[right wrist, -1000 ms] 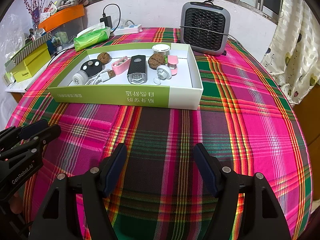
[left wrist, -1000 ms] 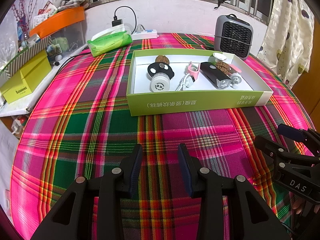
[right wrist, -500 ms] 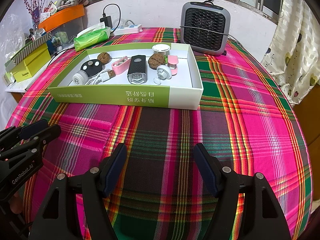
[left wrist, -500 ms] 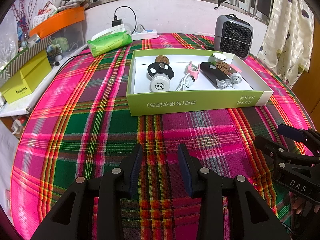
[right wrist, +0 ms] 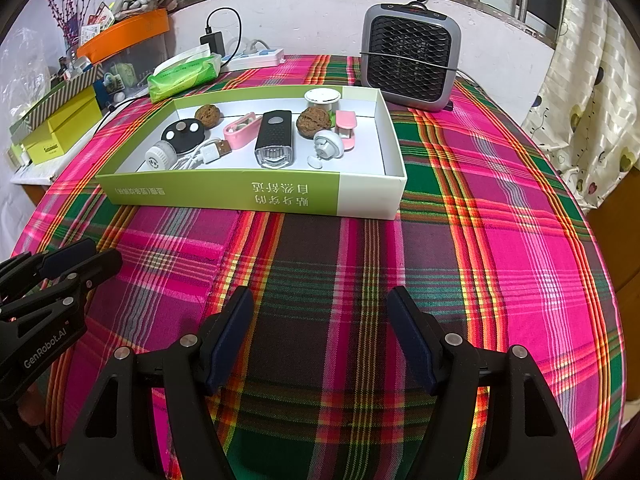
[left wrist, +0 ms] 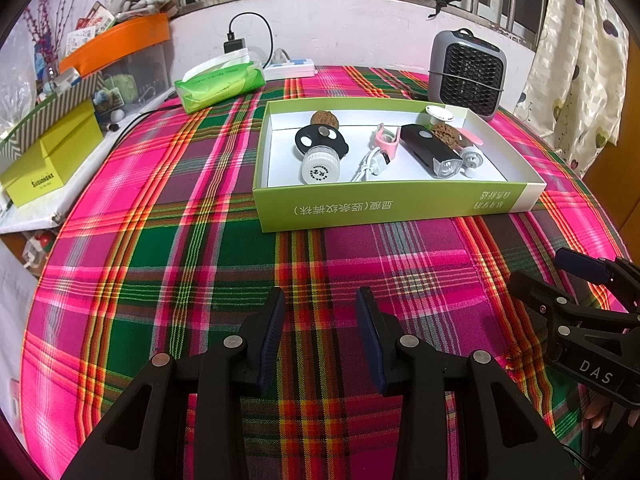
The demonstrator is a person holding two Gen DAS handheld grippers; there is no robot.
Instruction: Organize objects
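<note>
Plaid cloth [left wrist: 160, 264] and green box [left wrist: 360, 208] seemingly unmoved; both jaws still wide, empty.

A shallow green-and-white cardboard box [right wrist: 248, 196] is set on the plaid-covered worktop [right wrist: 500, 240] toward its far edge, its printed green wall facing the near side. Inside are laid a black bike light [right wrist: 274, 138], lens toward the near wall, two walnuts [right wrist: 208, 113] [right wrist: 314, 119], a pink clip [right wrist: 239, 130], a black round key fob [right wrist: 183, 133], a white ribbed cap [right wrist: 160, 157], a white USB cable [right wrist: 206, 154] and a white suction hook [right wrist: 328, 145].
</note>
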